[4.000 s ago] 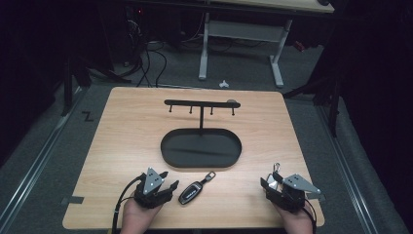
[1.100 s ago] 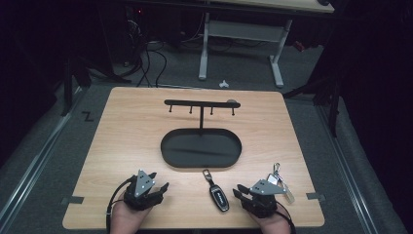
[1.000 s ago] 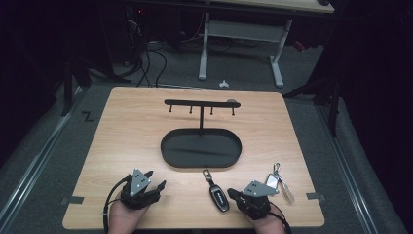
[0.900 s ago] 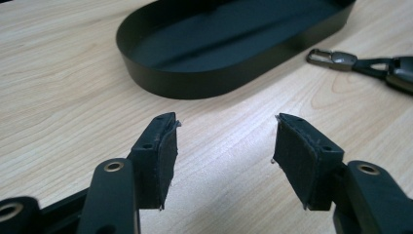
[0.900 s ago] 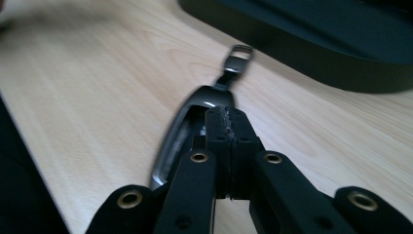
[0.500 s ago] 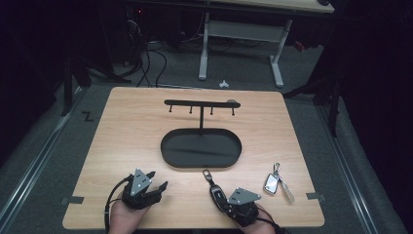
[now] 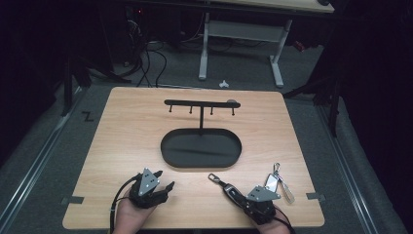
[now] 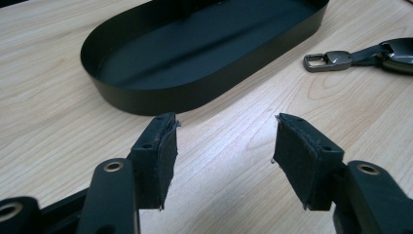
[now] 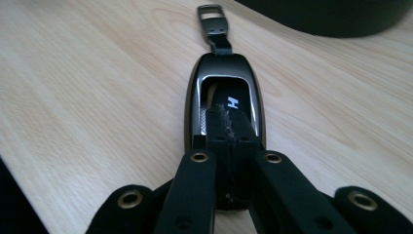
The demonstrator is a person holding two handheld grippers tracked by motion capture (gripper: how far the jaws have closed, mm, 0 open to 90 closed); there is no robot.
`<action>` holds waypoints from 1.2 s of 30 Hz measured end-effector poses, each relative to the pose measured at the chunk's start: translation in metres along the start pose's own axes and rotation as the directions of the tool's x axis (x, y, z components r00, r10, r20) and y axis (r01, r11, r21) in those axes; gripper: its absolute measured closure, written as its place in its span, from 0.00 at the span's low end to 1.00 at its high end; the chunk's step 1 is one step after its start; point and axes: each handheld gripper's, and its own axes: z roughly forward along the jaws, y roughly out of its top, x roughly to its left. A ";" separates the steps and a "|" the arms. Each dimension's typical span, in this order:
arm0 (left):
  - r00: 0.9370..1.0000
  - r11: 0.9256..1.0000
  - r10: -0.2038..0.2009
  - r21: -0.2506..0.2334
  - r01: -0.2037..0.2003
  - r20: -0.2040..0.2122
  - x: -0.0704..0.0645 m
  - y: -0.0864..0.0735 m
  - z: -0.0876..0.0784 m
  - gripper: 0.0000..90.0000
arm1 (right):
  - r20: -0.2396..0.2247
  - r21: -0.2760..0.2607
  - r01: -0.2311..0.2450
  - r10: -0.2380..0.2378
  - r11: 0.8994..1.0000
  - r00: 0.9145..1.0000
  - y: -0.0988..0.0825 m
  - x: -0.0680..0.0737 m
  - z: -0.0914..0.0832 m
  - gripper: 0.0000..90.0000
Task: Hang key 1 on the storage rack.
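Observation:
A black car key fob (image 7: 228,187) with a strap and metal clasp (image 7: 213,177) lies on the wooden table in front of the oval tray. My right gripper (image 7: 239,199) is shut, with nothing between its pads. In the right gripper view its closed tips (image 9: 229,117) sit over the rear half of the fob (image 9: 195,97), seemingly resting on its top face. My left gripper (image 7: 164,188) stands open at the front left with nothing between its jaws. In the left gripper view its gripper (image 8: 224,141) hovers over bare wood just short of the tray.
A black oval tray (image 7: 166,146) (image 8: 146,100) lies mid-table, with a black hook rack (image 7: 200,103) rising from its far side. A silver key bunch (image 7: 276,181) lies right of the right gripper. The fob's clasp (image 8: 324,61) lies right of the tray. The table's front edge is close behind both hands.
My right gripper has slid left, away from the silver key bunch, and its shut tips now lie over the black fob. The left gripper has stayed in place.

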 end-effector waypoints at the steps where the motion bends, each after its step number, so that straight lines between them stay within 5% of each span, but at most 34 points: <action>1: 1.000 1.000 0.010 -0.006 -0.010 0.010 -0.002 0.002 0.002 0.46 | 0.004 -0.001 -0.005 0.005 1.000 1.000 -0.002 -0.003 -0.002 1.00; 16: 0.998 0.999 0.020 -0.033 -0.018 0.059 -0.009 0.012 0.015 0.43 | 0.071 -0.006 -0.095 0.095 0.996 0.993 -0.023 -0.022 -0.024 1.00; 28: 0.998 0.999 0.025 -0.022 -0.024 0.052 -0.008 0.008 0.011 0.40 | 0.062 -0.068 -0.084 0.088 0.994 0.994 -0.014 -0.022 -0.032 0.98; 36: 0.999 1.000 0.006 -0.020 -0.005 0.040 -0.004 0.002 0.005 0.37 | 0.090 -0.101 -0.105 0.114 0.989 0.989 -0.008 -0.035 -0.034 0.92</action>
